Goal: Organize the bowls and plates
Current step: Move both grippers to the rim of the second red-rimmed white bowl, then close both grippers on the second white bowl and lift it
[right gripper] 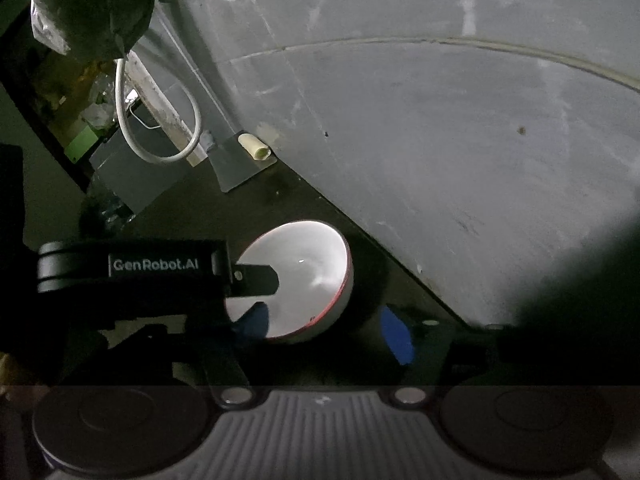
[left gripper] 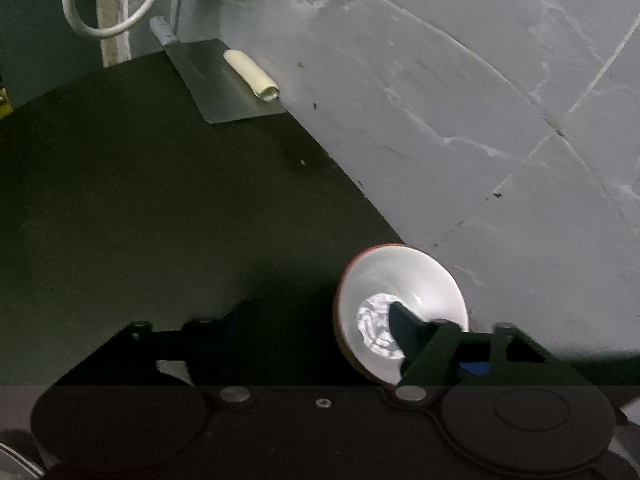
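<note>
A small white bowl with a red rim (left gripper: 404,304) sits tilted on a dark countertop (left gripper: 160,200) against a grey wall. In the left wrist view, my left gripper (left gripper: 316,328) has its right finger inside the bowl and its left finger far off to the left, so it stands open. In the right wrist view the bowl (right gripper: 304,276) lies between my right gripper's blue-padded fingers (right gripper: 394,336); the right gripper (right gripper: 324,328) is open around the bowl's near side. The left gripper's black body (right gripper: 132,268) reaches into the bowl from the left.
A grey metal plate (left gripper: 228,84) with a cream tube (left gripper: 252,74) lies at the wall's foot, also seen in the right wrist view (right gripper: 240,164). A white cable loop (right gripper: 156,120) and a dark bag (right gripper: 96,8) hang at the back left.
</note>
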Demonstrator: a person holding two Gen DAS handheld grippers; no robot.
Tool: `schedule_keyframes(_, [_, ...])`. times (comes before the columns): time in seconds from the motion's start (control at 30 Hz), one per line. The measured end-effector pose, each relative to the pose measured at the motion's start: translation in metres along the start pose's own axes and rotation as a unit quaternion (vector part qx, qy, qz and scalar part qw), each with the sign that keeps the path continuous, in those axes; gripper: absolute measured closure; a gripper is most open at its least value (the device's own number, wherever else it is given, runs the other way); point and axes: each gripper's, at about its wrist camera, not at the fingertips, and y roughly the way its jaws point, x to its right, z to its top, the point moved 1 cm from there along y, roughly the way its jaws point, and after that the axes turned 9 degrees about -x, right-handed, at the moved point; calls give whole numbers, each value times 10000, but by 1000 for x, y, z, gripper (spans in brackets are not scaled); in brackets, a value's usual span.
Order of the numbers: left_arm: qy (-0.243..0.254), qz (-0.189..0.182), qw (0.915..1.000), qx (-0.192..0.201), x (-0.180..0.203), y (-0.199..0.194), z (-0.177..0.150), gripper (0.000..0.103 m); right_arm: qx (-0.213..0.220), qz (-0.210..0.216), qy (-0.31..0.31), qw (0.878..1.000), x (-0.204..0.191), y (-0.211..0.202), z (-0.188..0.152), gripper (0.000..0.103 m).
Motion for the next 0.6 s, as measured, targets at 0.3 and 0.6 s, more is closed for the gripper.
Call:
schedule_keyframes(0.3, [-76, -542, 9985, -19, -5, -1, -11, 86, -59, 164, -241, 9996, -2, -1, 0, 58])
schedule_keyframes(0.6, [-75, -495, 9987, 85, -8, -9, -27, 86, -231, 355, -321, 9986, 0, -7, -6, 69])
